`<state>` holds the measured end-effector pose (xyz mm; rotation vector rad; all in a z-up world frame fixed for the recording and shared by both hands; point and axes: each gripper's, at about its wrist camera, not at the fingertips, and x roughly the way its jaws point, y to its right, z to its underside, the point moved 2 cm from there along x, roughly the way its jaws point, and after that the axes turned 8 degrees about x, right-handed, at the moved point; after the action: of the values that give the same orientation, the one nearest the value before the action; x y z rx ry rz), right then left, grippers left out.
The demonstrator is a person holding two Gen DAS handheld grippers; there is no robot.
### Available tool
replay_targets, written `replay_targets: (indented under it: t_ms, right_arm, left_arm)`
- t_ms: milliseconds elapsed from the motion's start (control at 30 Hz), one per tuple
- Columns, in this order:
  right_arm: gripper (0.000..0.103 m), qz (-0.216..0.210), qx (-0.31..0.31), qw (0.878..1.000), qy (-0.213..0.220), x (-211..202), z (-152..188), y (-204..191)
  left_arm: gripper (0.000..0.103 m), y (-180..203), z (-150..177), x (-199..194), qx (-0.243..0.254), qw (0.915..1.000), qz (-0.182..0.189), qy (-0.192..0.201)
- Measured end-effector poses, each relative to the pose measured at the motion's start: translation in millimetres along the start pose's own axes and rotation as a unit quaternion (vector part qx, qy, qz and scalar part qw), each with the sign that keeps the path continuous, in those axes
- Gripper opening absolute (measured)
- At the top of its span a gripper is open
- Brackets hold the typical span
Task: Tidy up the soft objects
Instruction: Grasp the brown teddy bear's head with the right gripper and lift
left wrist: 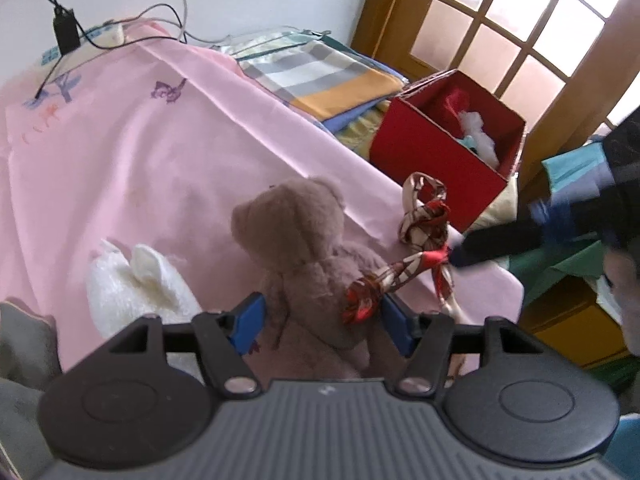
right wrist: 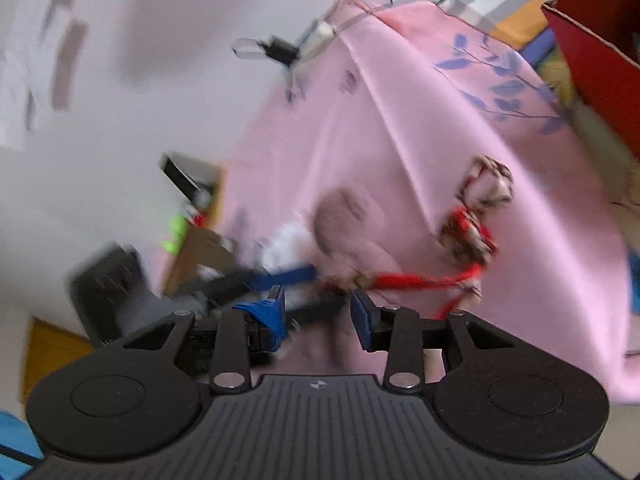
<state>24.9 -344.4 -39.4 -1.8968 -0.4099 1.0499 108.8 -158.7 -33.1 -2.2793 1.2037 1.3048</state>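
Observation:
A brown teddy bear sits on the pink bedsheet. My left gripper is open, its blue fingers either side of the bear's body. A red patterned scarf lies knotted on the sheet to the bear's right, one end draped on the bear. A white plush lies left of the bear. My right gripper comes in from the right, its tip at the scarf. In the blurred right wrist view my right gripper is open, with the scarf and the bear ahead of it.
An open red box holding soft items stands at the right end of the bed. Folded striped bedding lies behind it. A charger and cables lie at the far end. A wooden glazed door stands beyond.

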Motion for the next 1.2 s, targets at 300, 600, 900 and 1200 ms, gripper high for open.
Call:
replay_targets:
  t_ms: [300,600,900,1200]
  right_arm:
    - [0.021,0.061,0.032,0.997,0.045,39.9,-28.3,18.0]
    - [0.022,0.05,0.003,0.999,0.003,70.8,-33.8,8.4]
    - [0.024,0.029,0.039,0.999,-0.002,80.7,-33.5,12.2]
    - [0.023,-0.016,-0.01,0.999,0.048,66.4,-25.4,-35.4]
  left_arm:
    - [0.065,-26.9,-1.2,-20.8,-0.064,0.9962,0.05,0.03]
    - [0.066,-49.7,-10.6,6.6,-0.108,0.9915,0.072,0.008]
    - [0.066,-52.0,-18.9,18.3,-0.107,0.9914,0.074,0.014]
    - [0.069,-58.9,-21.3,-27.9,-0.124,0.9871,0.061,0.082]
